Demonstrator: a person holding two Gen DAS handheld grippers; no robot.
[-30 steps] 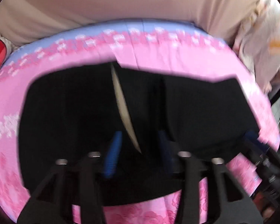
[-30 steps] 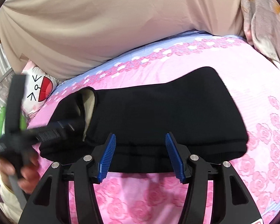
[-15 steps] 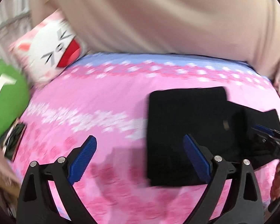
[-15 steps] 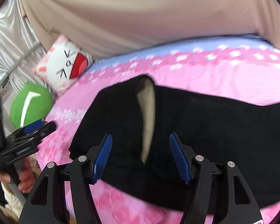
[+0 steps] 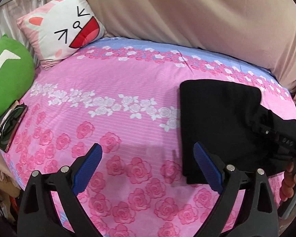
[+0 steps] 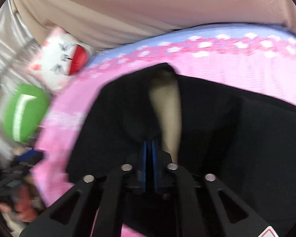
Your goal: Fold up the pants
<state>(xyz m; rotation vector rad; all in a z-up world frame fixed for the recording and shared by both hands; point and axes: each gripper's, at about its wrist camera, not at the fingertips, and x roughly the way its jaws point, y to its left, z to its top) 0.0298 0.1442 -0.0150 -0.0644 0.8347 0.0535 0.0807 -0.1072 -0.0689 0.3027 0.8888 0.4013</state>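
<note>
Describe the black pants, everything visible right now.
The black pants are a dark, soft, matte fabric lying flat on the pink floral bedsheet, already folded into a block with a straight left edge. A pale beige lining shows through a slit-like opening. The right gripper is shut on a fold of the fabric; the left gripper is open beside its edge.

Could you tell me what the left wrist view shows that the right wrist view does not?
Only the left wrist view shows the phone lying by the green cushion, and the left gripper open over bare bedsheet. Only the right wrist view shows the pale lining inside the pants, and the right gripper shut on that black cloth. Both show the pants, sheet, cat pillow and green cushion.
</note>
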